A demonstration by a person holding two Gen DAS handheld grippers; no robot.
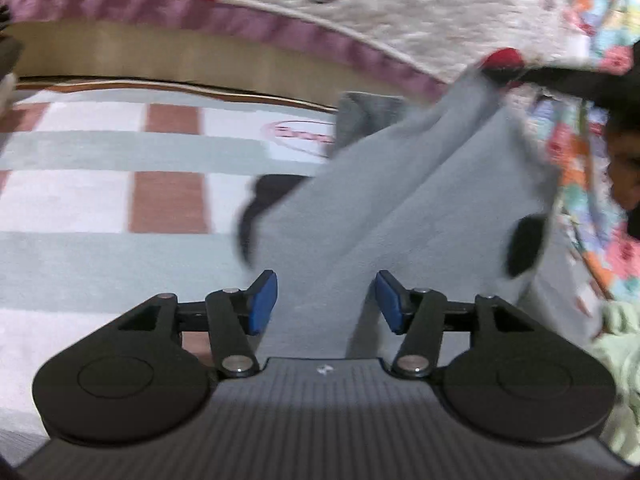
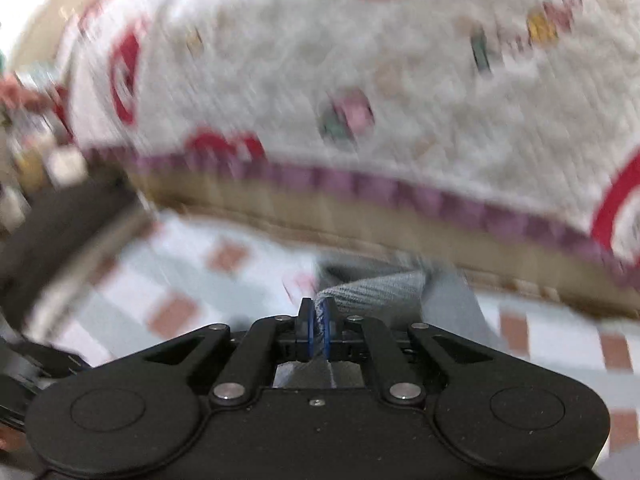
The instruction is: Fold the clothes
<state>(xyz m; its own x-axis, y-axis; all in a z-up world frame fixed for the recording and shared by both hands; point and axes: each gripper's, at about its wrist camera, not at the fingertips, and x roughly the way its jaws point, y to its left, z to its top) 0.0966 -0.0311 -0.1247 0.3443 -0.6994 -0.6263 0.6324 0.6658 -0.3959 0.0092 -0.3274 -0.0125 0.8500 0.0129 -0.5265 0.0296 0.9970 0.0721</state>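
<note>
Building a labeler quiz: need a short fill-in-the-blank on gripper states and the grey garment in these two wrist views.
1. The right gripper is ____ on the grey garment.
2. The left gripper has its jaws ____, gripping nothing.
3. The pads on the gripper fingers are coloured ____.
4. The quilt behind the checked blanket has a ____ border.

Missing words: shut; open; blue; purple

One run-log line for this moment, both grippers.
left gripper: open, empty | right gripper: shut on grey garment | garment lifted over checked blanket | fold not done
</note>
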